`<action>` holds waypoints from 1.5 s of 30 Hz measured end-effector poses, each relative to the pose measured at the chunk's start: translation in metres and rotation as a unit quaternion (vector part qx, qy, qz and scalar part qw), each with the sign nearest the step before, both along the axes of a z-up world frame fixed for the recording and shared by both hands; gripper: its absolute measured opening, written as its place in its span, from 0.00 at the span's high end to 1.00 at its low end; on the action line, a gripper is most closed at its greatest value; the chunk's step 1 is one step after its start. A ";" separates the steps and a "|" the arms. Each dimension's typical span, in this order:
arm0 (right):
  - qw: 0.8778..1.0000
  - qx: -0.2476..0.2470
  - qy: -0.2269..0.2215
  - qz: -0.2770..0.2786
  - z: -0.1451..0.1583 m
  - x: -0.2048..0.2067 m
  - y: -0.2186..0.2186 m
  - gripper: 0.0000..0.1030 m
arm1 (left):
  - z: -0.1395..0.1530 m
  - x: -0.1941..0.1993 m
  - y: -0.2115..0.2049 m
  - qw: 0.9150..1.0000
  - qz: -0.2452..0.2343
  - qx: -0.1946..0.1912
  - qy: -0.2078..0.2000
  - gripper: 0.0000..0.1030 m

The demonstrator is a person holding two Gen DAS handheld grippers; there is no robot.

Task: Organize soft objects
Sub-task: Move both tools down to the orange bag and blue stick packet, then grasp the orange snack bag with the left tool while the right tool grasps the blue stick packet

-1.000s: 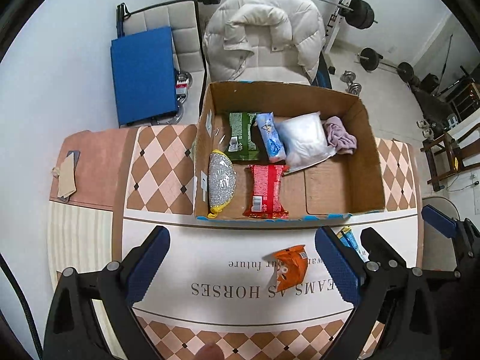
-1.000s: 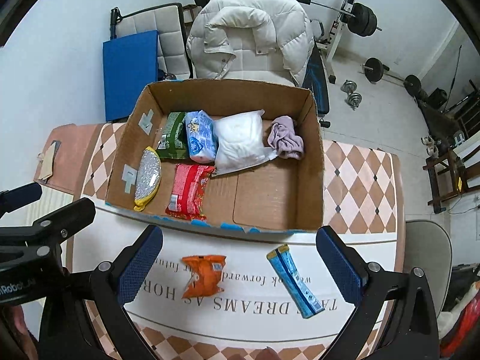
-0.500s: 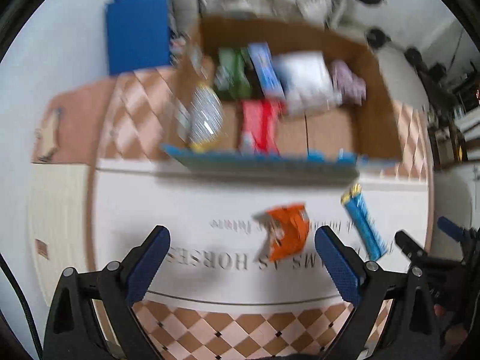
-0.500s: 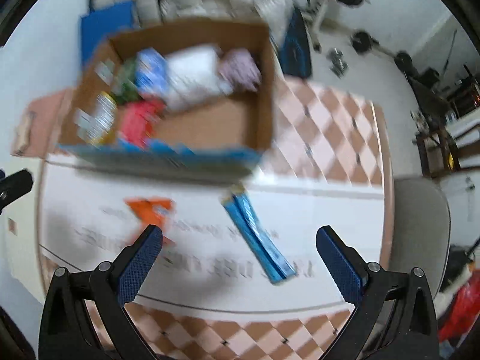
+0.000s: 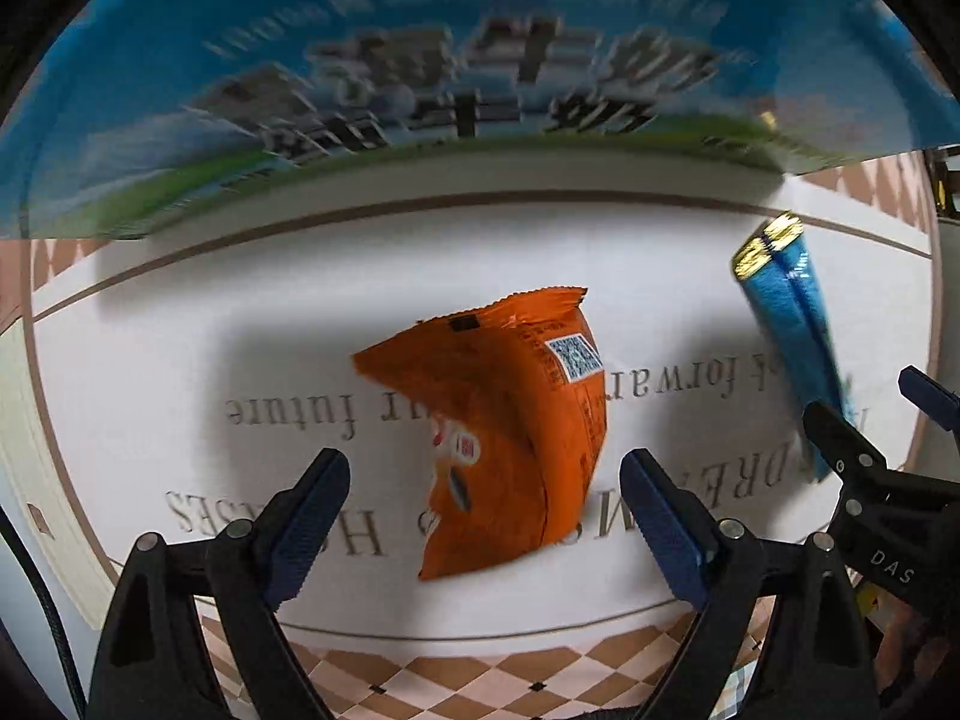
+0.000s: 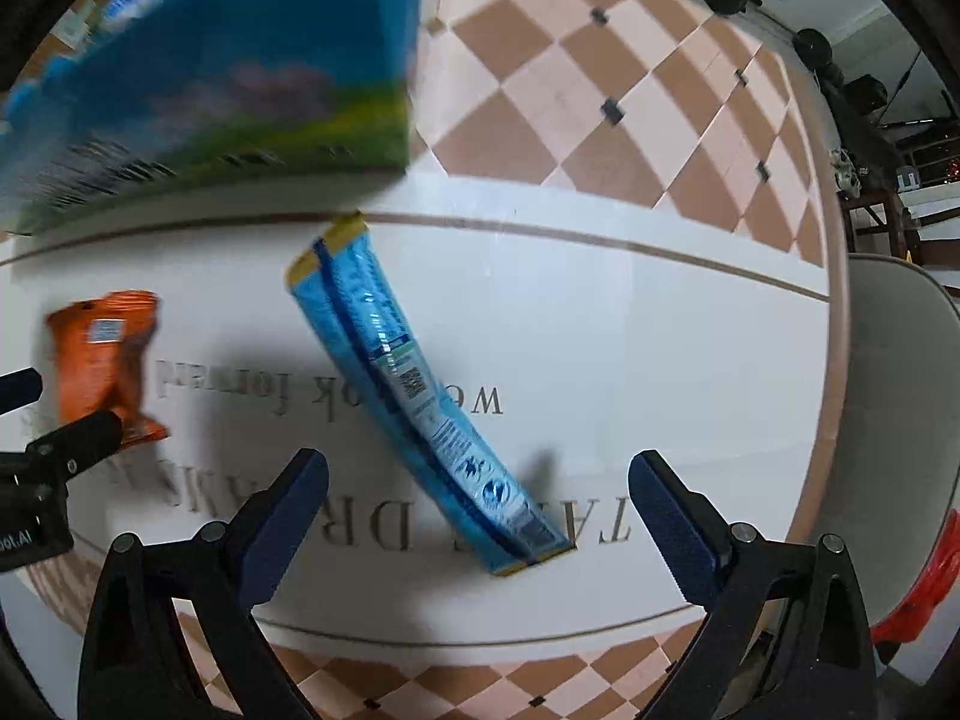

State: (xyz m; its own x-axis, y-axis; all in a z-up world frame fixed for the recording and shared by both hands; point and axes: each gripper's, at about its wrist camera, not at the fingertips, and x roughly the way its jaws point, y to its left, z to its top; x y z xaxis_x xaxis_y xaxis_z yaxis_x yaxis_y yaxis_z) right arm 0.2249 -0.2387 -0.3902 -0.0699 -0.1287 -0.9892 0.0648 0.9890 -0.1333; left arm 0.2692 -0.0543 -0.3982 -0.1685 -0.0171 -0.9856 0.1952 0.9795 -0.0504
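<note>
Orange snack packet (image 5: 510, 438): crinkled plastic film, mildly glossy, serrated top seal, printed paper-like code label. Blue long packet (image 6: 414, 402), right of orange packet: shiny plastic wrap, glare seen along length, gold foil-like ends. Box wall (image 5: 420, 90) behind orange packet: printed card, blue and green, blurred, finish not made out. Worktop (image 6: 630, 360): smooth white covering with printed lettering, faint sheen; checked border matt. Left claw (image 5: 485, 504) and right claw (image 6: 478, 504): matt black plastic arms, ribbed dark-blue rubbery pads (image 5: 657, 516), small metal rivets.
</note>
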 end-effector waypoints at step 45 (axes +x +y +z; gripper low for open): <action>0.989 0.094 0.048 -0.103 -0.040 -0.064 0.013 0.66 | -0.025 -0.099 -0.031 1.000 -0.012 0.028 0.004 0.47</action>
